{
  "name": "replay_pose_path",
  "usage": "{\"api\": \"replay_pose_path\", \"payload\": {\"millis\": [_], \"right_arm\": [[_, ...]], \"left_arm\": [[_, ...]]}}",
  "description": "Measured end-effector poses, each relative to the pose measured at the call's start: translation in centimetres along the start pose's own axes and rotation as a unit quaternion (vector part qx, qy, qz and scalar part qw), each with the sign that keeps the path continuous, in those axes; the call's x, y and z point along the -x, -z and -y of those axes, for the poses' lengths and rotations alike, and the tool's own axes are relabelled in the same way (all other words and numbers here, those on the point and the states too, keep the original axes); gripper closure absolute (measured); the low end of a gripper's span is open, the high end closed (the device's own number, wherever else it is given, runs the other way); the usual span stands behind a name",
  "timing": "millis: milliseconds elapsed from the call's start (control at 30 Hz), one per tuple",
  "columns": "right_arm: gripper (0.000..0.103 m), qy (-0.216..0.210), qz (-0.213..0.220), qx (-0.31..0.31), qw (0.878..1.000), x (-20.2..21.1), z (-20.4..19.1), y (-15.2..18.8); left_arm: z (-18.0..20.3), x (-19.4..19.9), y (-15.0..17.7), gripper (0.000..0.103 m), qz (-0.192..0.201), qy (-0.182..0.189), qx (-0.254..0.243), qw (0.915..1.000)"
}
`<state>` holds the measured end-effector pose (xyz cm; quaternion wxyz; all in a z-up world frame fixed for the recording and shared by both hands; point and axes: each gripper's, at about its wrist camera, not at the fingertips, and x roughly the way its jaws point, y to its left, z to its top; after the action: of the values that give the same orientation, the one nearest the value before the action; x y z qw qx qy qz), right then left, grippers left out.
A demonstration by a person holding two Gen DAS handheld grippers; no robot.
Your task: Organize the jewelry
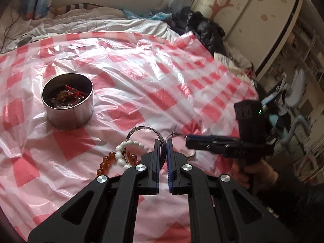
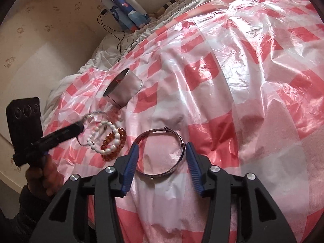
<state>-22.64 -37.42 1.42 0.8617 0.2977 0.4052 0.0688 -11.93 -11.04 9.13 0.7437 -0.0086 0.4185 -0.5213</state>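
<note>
Checked plastic sheet covers rumpled bed (wardrobe beyond).

Operator: Do you find any legible text, label, brand or number in either wrist view?

Technician: You will find none. In the right wrist view, the beige wall carries faint dark scribbles at its left edge, too blurred to read. The metal tin bears no readable marking in either view.
</note>
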Motion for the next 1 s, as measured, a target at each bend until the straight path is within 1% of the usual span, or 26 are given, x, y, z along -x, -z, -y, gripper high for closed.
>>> {"api": "replay_pose_path", "payload": {"millis": [100,233,333,367,400,467,500,633,733,833,933,967,1000], "right_arm": [[0.056,0.0,0.003,-0.008,1.0,-0.1,0.1,0.0],[0.057,0.005,0.001,-0.003,1.0,-0.1,0.0,0.1],[0.062,0.015,0.001,0.002,1.0,-0.1,0.0,0.1],[0.068,0.02,0.001,0.003,1.0,-0.1,0.0,0.1],[0.078,0.03,0.002,0.007,1.0,0.0,0.0,0.2],[0.09,0.046,0.006,0.015,0.999,0.2,0.0,0.4],[0.092,0.05,0.009,0.019,0.999,0.3,-0.1,0.4],[0.093,0.074,0.028,0.056,0.995,1.1,-1.3,1.0],[0.093,0.06,0.051,0.087,0.993,2.0,-2.7,1.2],[0.093,0.054,0.038,0.101,0.993,1.5,-3.4,0.7],[0.093,0.039,0.01,0.084,0.996,0.1,-2.9,0.3],[0.091,0.04,0.002,0.078,0.996,-0.4,-2.7,0.2],[0.086,0.038,-0.008,0.071,0.997,-1.0,-2.4,0.2]], "left_arm": [[-1.6,1.2,-0.5,0.099,0.021,0.038,0.046,0.998],[-2.7,1.5,-0.5,0.099,0.028,0.038,0.072,0.9963],[-2.9,1.7,-0.7,0.099,0.035,0.044,0.08,0.9952],[-3.0,1.7,-0.8,0.099,0.036,0.04,0.079,0.9954],[-3.0,1.8,-0.8,0.099,0.038,0.041,0.081,0.9951],[-3.2,1.8,-0.8,0.099,0.038,0.034,0.083,0.9953],[-3.3,1.8,-0.7,0.099,0.037,0.029,0.084,0.9953],[-3.9,1.8,-0.7,0.099,0.038,0.024,0.094,0.9946],[-4.0,1.8,-0.8,0.099,0.04,0.021,0.094,0.9945],[-3.9,1.7,-0.8,0.099,0.039,0.02,0.094,0.9946],[-3.8,1.6,-0.9,0.099,0.037,0.016,0.091,0.9951],[-3.8,1.6,-0.9,0.099,0.037,0.015,0.091,0.9951],[-3.7,1.5,-0.8,0.099,0.036,0.013,0.09,0.9952]]}}
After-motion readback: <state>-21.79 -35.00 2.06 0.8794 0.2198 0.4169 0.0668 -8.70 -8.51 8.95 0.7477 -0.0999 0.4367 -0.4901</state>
